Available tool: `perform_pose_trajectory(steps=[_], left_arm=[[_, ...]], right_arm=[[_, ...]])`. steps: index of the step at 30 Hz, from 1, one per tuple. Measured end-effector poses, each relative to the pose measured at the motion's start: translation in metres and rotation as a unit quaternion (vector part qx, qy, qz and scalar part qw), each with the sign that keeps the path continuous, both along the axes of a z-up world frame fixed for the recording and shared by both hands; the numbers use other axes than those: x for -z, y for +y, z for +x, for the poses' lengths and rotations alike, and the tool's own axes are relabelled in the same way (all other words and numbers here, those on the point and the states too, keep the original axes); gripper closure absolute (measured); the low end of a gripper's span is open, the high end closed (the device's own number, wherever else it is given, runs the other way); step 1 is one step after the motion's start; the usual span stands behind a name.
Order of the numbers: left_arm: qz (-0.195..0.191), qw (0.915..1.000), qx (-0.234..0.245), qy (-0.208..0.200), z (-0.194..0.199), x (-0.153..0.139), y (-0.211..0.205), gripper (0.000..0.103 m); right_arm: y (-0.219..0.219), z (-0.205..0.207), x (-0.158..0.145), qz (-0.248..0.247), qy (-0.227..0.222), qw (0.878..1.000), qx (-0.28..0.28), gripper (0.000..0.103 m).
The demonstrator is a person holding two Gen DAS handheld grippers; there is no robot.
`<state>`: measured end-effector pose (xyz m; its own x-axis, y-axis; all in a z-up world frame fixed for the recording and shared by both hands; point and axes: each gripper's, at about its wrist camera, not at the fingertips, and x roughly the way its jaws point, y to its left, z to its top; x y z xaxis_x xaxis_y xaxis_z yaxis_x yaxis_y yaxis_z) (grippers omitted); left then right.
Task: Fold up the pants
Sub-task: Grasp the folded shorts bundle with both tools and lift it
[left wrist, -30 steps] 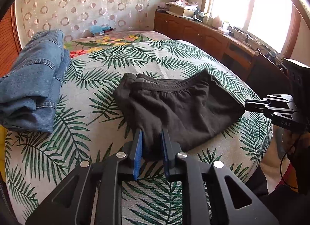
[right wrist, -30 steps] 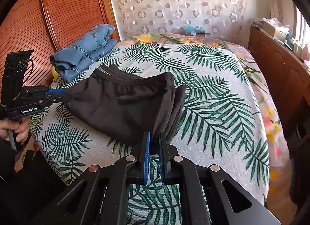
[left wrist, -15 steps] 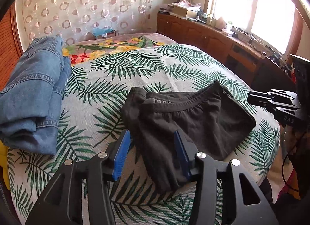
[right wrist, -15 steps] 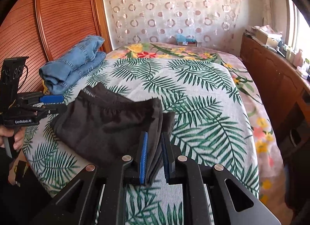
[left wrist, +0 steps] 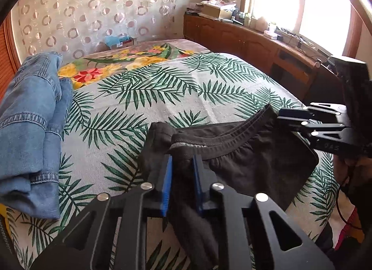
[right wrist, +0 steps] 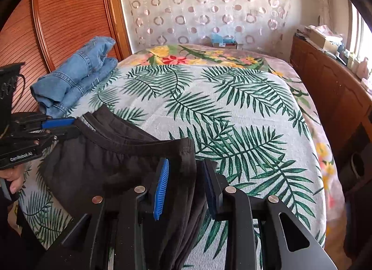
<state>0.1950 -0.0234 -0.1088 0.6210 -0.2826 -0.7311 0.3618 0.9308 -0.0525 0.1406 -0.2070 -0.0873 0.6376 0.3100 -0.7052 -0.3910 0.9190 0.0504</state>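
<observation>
Holding dark pants (left wrist: 251, 163) folded compact on bed (left wrist: 162, 98): your left tongs (left wrist: 181, 177) clenched on waistband end, right tongs (right wrist: 186, 177) parted, fabric between. Remaining: release, tidy.

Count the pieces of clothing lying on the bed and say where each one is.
2. The black pants lie at the near edge of the bed, between both tongs. The folded blue jeans sit at the far left, beside the wooden wall. More may be hidden.
</observation>
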Motion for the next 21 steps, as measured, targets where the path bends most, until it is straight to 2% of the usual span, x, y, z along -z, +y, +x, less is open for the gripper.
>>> perform_pose_trajectory(steps=[7,9,12,21], left_arm=[[-0.016,0.9991,-0.009,-0.037,-0.004,-0.021,0.002,0.093],[-0.021,0.9991,-0.010,-0.035,0.001,-0.023,0.002,0.093],[-0.009,0.9993,-0.012,-0.035,0.010,-0.021,-0.002,0.093],[0.014,0.9996,-0.025,-0.002,0.021,0.005,0.002,0.093]], right_arm=[[0.002,0.007,0.006,-0.001,0.013,1.000,0.000,0.073],[0.000,0.007,0.006,0.001,0.013,1.000,0.000,0.073],[-0.002,0.004,0.005,-0.001,0.011,1.000,0.001,0.073],[-0.003,0.011,0.001,0.010,0.009,1.000,0.009,0.073]])
